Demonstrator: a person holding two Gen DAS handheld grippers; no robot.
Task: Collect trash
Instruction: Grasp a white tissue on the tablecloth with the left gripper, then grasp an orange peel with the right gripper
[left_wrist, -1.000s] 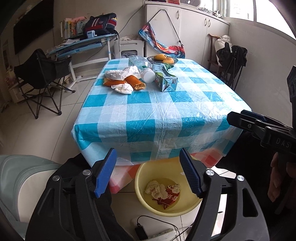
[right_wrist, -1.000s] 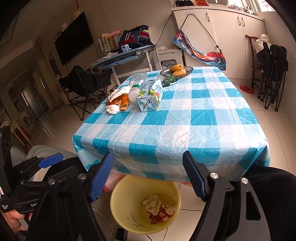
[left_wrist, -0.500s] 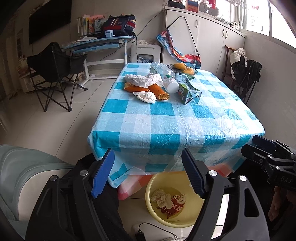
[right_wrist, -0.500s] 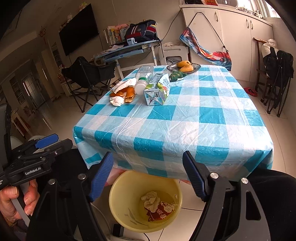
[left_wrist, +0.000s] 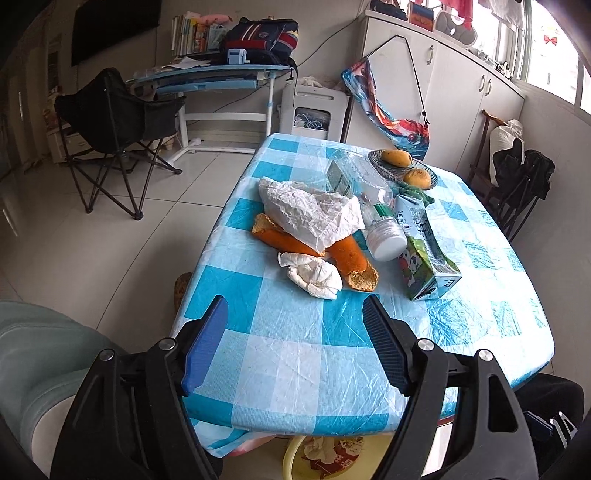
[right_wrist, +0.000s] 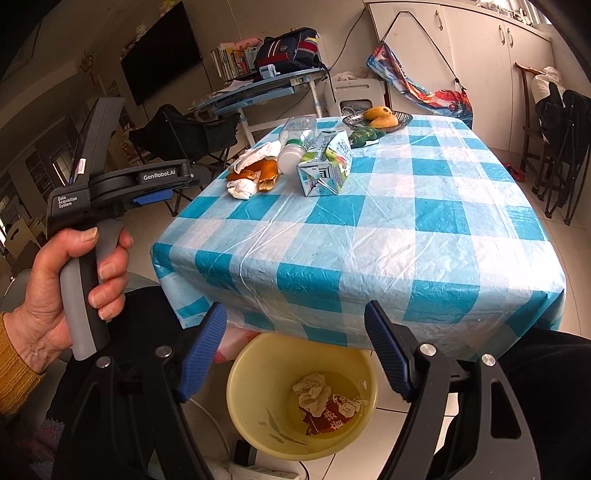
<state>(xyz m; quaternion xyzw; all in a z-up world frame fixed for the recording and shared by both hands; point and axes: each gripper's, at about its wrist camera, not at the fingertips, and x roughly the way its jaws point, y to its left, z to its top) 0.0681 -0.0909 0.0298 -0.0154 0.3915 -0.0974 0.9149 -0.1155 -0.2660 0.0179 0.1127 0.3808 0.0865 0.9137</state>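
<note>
Trash lies on the blue-checked table (left_wrist: 295, 354): a crumpled white tissue (left_wrist: 314, 275), orange peels (left_wrist: 351, 260), a white crumpled bag (left_wrist: 314, 212), a lying plastic bottle (left_wrist: 380, 225) and a milk carton (left_wrist: 424, 254). The same pile shows in the right wrist view, with the tissue (right_wrist: 242, 188) and the carton (right_wrist: 327, 164). My left gripper (left_wrist: 295, 308) is open and empty above the table's near edge, short of the tissue. My right gripper (right_wrist: 295, 314) is open and empty over the yellow bin (right_wrist: 255, 373), which holds a tissue and a red wrapper.
A bowl of mangoes (left_wrist: 404, 166) stands at the table's far end. A black folding chair (left_wrist: 114, 122) and a desk (left_wrist: 207, 74) stand to the left, cabinets and a dark chair (left_wrist: 524, 181) to the right. A power strip (right_wrist: 258, 470) lies by the bin.
My left gripper has risen from under the table edge and moved forward over the tabletop toward the trash pile. My right gripper has stayed over the bin, open.
</note>
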